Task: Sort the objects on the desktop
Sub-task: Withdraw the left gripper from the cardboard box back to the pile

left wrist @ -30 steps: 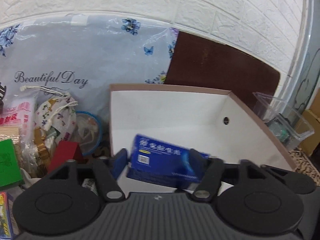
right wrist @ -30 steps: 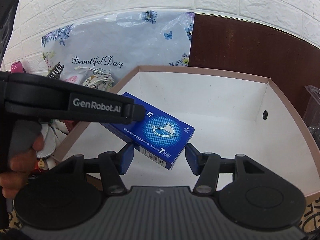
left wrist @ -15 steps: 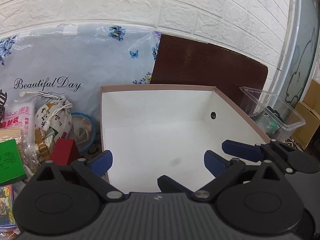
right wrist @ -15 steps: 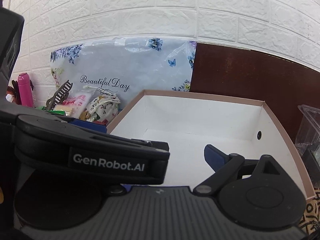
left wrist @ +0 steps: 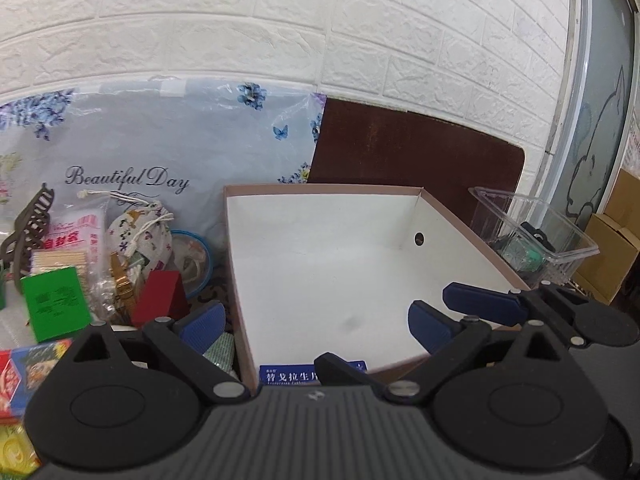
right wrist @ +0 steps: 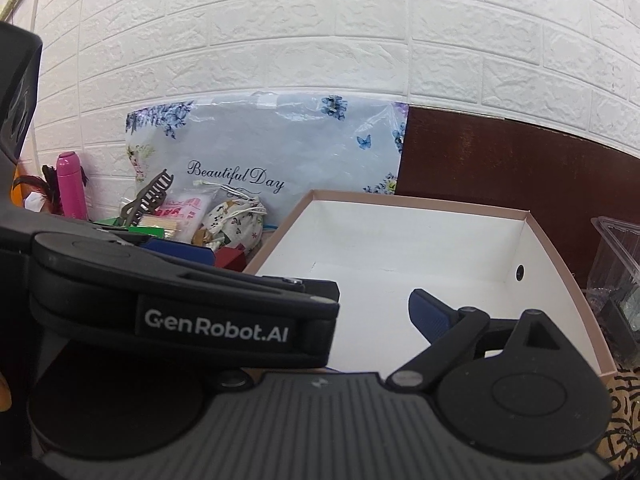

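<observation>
Against the white brick wall, a white cardboard box with a pinkish rim sits open on the desk. Blue medicine box lies flat on the box floor at the near edge, mostly hidden behind the left gripper; only its top strip with white print shows. Left gripper jaws stand wide, nothing between them, blue pads well apart: one pad outside the box's left wall, the other over the box floor. Jaws have just been opening. Right gripper pokes in from the right of the left wrist view, one blue finger over the box's right rim. Its own camera shows one blue pad over the white floor, the other side blocked by the left gripper's black body with "GenRobot.AI" print. Right jaws spread wide, gripping nothing, just been opening too.

Left of the box is a clutter pile: red block, green card box, patterned drawstring pouch, toothpick pack, brown hair claw, blue-rimmed round thing. Floral plastic bag reading "Beautiful Day" leans on the wall behind. Dark brown board stands behind the box. Clear plastic tub sits right of the box with small items inside, too blurry to name. Pink bottle stands far left by the wall.
</observation>
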The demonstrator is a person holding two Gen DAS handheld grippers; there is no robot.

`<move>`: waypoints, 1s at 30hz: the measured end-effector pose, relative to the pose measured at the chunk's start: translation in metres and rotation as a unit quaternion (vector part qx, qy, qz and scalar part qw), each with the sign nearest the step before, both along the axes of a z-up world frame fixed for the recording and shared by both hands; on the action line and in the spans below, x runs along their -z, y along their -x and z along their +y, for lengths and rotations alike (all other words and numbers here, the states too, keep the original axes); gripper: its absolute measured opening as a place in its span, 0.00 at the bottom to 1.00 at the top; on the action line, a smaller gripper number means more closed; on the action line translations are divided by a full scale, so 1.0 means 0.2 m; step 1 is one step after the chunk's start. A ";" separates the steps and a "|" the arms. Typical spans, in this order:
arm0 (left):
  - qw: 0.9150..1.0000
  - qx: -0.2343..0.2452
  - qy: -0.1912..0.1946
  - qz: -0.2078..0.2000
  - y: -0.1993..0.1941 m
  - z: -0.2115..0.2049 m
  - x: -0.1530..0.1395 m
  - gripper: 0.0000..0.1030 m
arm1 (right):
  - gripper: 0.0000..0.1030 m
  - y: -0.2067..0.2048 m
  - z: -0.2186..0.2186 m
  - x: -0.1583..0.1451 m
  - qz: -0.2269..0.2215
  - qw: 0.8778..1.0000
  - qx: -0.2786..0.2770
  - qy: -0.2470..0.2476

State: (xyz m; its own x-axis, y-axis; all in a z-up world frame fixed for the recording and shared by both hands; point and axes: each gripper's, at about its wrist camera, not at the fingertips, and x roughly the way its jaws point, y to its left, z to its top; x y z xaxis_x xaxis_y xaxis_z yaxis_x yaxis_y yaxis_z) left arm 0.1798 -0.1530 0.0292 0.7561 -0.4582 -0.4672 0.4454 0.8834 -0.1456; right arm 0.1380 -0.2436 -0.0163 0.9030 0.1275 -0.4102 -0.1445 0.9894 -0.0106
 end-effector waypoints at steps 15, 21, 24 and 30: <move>0.998 -0.064 0.002 -0.005 0.47 0.36 0.23 0.98 | 0.93 0.43 0.33 0.17 -0.019 0.998 -0.062 0.008; 0.995 -0.088 0.011 0.037 0.57 0.53 0.39 0.98 | 0.93 0.54 0.49 0.32 -0.001 0.996 -0.092 0.010; 0.992 -0.102 0.015 0.077 0.58 0.60 0.49 0.98 | 0.93 0.56 0.57 0.40 0.008 0.993 -0.112 0.023; 0.987 -0.122 0.024 0.102 0.54 0.69 0.56 0.97 | 0.93 0.53 0.61 0.49 0.033 0.993 -0.114 0.030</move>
